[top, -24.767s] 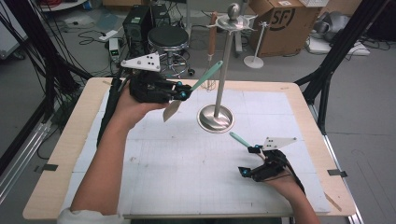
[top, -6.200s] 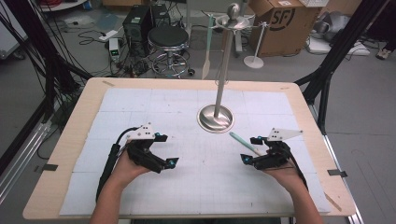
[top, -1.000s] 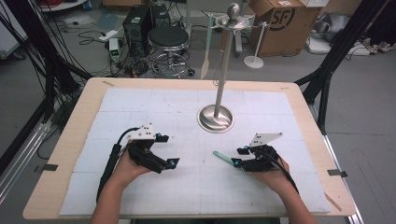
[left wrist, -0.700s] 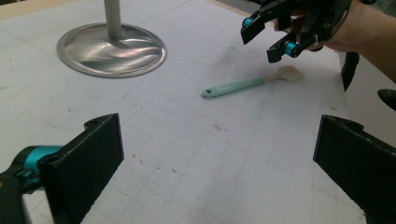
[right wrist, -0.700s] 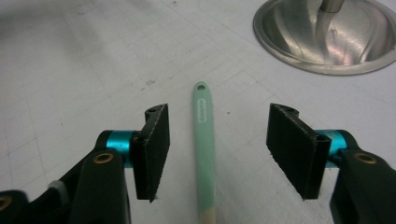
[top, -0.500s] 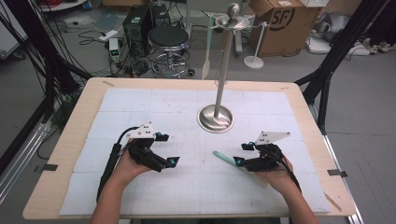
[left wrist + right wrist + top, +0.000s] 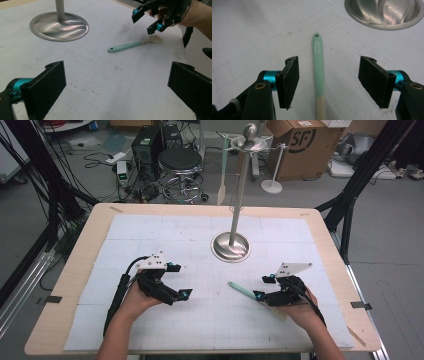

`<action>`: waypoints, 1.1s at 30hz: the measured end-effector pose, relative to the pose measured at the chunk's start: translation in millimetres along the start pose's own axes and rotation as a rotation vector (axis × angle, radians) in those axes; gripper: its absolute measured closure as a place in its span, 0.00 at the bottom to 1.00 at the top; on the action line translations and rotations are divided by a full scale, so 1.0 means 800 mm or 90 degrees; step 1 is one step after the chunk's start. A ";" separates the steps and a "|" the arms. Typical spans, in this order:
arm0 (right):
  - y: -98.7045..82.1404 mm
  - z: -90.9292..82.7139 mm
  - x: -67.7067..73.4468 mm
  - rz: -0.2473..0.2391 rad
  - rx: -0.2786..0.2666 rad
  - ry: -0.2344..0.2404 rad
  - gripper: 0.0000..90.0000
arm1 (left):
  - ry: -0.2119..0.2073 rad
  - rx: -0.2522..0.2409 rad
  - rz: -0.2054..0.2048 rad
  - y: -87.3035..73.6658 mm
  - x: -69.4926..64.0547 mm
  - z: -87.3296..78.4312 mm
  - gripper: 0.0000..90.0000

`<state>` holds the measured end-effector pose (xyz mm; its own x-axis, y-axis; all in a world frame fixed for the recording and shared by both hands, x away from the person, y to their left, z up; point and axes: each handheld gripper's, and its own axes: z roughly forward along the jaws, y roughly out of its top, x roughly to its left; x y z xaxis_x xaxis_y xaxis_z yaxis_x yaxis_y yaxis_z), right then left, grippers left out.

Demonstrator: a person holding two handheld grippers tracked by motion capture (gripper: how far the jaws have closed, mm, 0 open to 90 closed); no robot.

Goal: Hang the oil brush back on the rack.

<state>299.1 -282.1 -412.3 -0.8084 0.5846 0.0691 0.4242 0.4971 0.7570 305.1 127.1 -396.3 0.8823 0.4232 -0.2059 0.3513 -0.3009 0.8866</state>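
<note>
Our right gripper (image 7: 328, 82) has just been opening, and its black jaws now stand spread with the spatula (image 7: 318, 72) lying flat and loose between them, untouched by either pad. We see a slim mint-green handle with a hanging hole, turning cream toward us. Ahead sits the stand's polished dish-shaped steel base (image 7: 384, 12); our left gripper (image 7: 179, 281) rests wide open well apart, with bare white gridded mat (image 7: 210, 320) all around.

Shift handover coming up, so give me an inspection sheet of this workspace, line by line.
Surface: wooden table under a white gridded sheet, faint marks.
Job's things: mint-handled spatula flat on the sheet; steel stand upright; another spatula hangs from its top.
Clutter: nothing seen.
Grippers: left gripper open, empty; right gripper just opening, fingers astride the handle, not pressing.
Cables: black lead from left gripper.
Surroundings: stool, cardboard box, floor wiring.
</note>
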 end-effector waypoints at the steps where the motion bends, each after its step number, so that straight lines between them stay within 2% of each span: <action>1: -0.001 -0.001 0.000 0.003 0.004 -0.002 0.37 | 0.001 -0.001 -0.002 0.000 -0.001 0.000 0.02; 8: -0.003 0.000 0.000 0.000 0.029 -0.004 0.40 | 0.001 -0.001 0.001 0.001 -0.001 0.000 0.02; 11: -0.005 0.003 0.001 -0.010 0.056 -0.005 0.46 | 0.000 0.000 0.001 0.000 -0.001 0.000 0.02; 15: -0.007 0.011 0.004 -0.021 0.109 -0.009 0.56 | -0.001 0.000 0.001 0.000 -0.001 0.000 0.02; 21: -0.011 0.021 0.010 -0.047 0.158 0.008 0.67 | 0.000 0.001 0.002 0.000 -0.001 0.001 0.02; 27: -0.009 0.024 0.011 -0.068 0.160 0.008 0.85 | -0.001 -0.001 0.000 0.000 -0.001 0.000 0.02; 29: -0.008 0.025 0.007 -0.064 0.160 0.014 0.88 | -0.001 -0.002 0.001 0.001 -0.001 0.000 0.02; 33: -0.006 0.027 0.001 -0.064 0.159 0.010 0.89 | -0.001 0.000 0.000 0.000 -0.001 0.000 0.02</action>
<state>305.1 -269.9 -429.6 -0.8572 0.5148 0.0137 0.4274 0.6965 0.5764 304.6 126.5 -396.0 0.8830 0.4215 -0.2066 0.3509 -0.3005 0.8869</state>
